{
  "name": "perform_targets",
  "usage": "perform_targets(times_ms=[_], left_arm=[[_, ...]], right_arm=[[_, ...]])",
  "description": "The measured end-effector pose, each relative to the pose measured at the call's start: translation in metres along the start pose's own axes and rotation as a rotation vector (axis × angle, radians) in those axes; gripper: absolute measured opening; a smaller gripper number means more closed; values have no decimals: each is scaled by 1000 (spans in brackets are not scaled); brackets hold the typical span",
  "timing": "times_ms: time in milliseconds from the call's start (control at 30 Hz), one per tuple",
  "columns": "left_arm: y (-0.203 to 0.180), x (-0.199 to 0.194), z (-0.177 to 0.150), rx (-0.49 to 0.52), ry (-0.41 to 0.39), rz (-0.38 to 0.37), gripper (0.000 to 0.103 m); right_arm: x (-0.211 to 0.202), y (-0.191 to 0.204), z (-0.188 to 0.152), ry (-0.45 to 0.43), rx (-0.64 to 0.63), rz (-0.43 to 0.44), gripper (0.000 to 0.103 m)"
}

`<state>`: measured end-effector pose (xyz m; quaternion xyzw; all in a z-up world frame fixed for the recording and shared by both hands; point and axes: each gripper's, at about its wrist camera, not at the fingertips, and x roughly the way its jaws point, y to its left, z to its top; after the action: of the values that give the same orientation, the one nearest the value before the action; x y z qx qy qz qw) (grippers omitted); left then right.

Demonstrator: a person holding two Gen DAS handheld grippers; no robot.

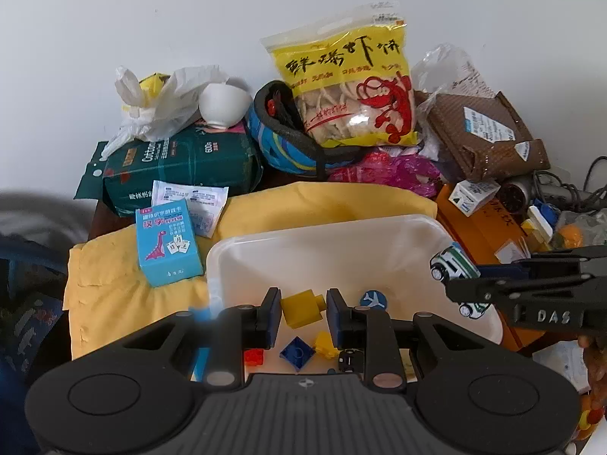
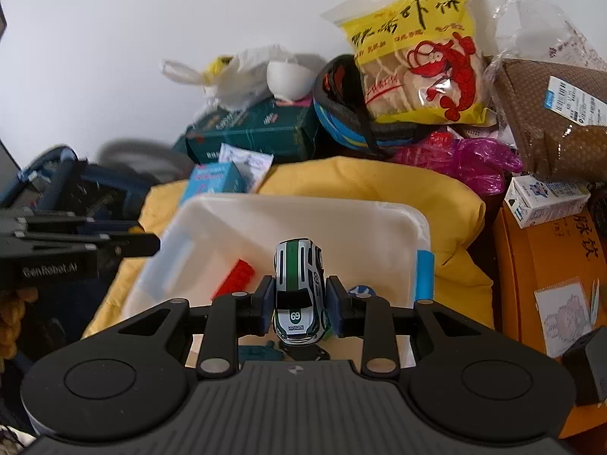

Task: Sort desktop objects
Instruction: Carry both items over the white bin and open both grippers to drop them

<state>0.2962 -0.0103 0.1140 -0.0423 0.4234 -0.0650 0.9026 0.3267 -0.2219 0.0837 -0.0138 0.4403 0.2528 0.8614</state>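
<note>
Hovering inside bin (image 2: 421,223) rim, fingers (image 2: 336,305) clamp car (image 2: 297,288)

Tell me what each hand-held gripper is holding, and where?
The left hand-held gripper pinches a yellow plastic building block by its two sides. The right hand-held gripper squeezes a white-and-green toy car by its doors.

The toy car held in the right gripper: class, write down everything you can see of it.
The small white and green toy car looks like painted metal or plastic, with a green roof stripe, dark windows and the number 69 on its bonnet above small lettering. It is clamped by its sides between the blue pads of the right gripper, bonnet toward the camera and tail pointing away, held over the white plastic bin. Only the pads appear to touch it.
</note>
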Motion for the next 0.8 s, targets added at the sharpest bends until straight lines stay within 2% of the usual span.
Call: perform_targets(times_ms=[267, 300, 333, 367, 400, 500, 633, 733, 800], left_arm=[[0, 16, 1, 15, 39, 24, 30], [1, 17, 1, 18, 39, 29, 39], [1, 18, 1, 16, 39, 36, 47], [1, 18, 0, 14, 33, 54, 63], [2, 17, -2, 15, 18, 78, 65], [7, 15, -7, 19, 0, 97, 65], [15, 1, -28, 0, -35, 92, 65], [17, -20, -62, 7, -98, 63, 65], [15, -31, -96, 22, -108, 47, 65]], right_arm=[[17, -2, 6, 44, -8, -34, 33], [18, -3, 6, 41, -6, -47, 35], [19, -3, 6, 39, -6, -56, 47], [18, -4, 6, 31, -4, -62, 54], [17, -4, 5, 22, -5, -61, 60], [12, -4, -2, 2, -9, -49, 60], [-9, 4, -27, -58, -24, -15, 60], [-30, 17, -66, -99, -57, 50, 61], [-37, 27, -99, -106, -96, 76, 63]])
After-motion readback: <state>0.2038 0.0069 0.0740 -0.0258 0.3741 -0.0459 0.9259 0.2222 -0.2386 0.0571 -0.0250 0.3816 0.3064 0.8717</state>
